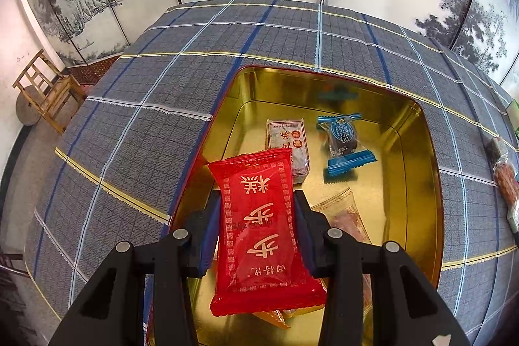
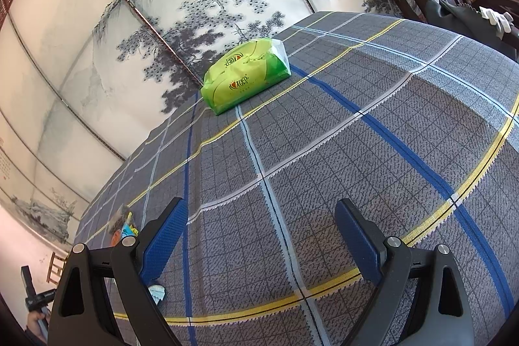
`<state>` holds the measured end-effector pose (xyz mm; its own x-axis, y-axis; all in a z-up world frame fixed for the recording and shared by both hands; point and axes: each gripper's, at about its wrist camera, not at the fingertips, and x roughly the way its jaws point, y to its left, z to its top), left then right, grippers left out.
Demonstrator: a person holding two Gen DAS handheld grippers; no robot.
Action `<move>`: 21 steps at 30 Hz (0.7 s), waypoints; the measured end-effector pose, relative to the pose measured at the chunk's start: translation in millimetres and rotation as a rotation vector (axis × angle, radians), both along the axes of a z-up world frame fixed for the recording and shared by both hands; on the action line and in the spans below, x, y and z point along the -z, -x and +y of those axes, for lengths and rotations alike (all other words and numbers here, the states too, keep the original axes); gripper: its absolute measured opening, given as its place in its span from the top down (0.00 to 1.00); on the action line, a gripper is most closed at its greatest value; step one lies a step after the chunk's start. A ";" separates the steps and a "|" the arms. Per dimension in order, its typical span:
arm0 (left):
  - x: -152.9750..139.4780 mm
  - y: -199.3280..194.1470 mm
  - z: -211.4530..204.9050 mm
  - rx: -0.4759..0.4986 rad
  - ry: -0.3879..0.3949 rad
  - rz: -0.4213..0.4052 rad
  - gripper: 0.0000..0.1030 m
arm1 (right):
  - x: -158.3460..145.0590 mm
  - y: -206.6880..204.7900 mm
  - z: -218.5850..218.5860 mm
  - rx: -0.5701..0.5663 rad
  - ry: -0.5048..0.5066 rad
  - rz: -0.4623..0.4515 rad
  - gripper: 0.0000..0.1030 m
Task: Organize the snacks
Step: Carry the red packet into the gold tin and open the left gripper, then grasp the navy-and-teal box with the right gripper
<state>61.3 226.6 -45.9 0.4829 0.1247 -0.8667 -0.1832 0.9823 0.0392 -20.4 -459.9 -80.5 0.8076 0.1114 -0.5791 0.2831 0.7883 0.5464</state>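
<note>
Left tool point(image 1: 258, 226) grips the red packet point(image 1: 259, 229) — long axis pointing far — directly above the gold tin point(image 1: 418, 171); right tool point(image 2: 259, 235) open.

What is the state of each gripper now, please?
Left gripper: closed on the red plastic snack packet.
Right gripper: open, holding nothing.

red packet point(image 1: 259, 226): glossy, white characters, held lengthwise above the tin
gold tin point(image 1: 418, 151): open, on the plaid cloth
inside tin: blue-wrapped sweet point(image 1: 343, 143), grey-brown bar point(image 1: 287, 145)
</note>
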 end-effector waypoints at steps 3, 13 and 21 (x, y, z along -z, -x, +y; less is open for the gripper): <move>0.3 0.1 -0.1 0.002 -0.001 0.000 0.63 | 0.0 0.2 -0.1 0.001 -0.001 -0.001 0.11; -2.0 4.4 4.4 0.013 0.047 -0.028 0.43 | -0.1 0.1 -0.3 0.000 -0.001 -0.001 0.11; -68.2 42.5 7.6 0.043 0.147 -0.265 0.21 | -0.1 -0.1 -0.5 -0.001 0.000 0.001 0.11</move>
<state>18.8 234.2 22.3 0.6965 -0.0186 -0.7173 -0.1261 0.9809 -0.1479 -20.3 -460.4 -80.3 0.8071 0.1121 -0.5796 0.2828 0.7884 0.5463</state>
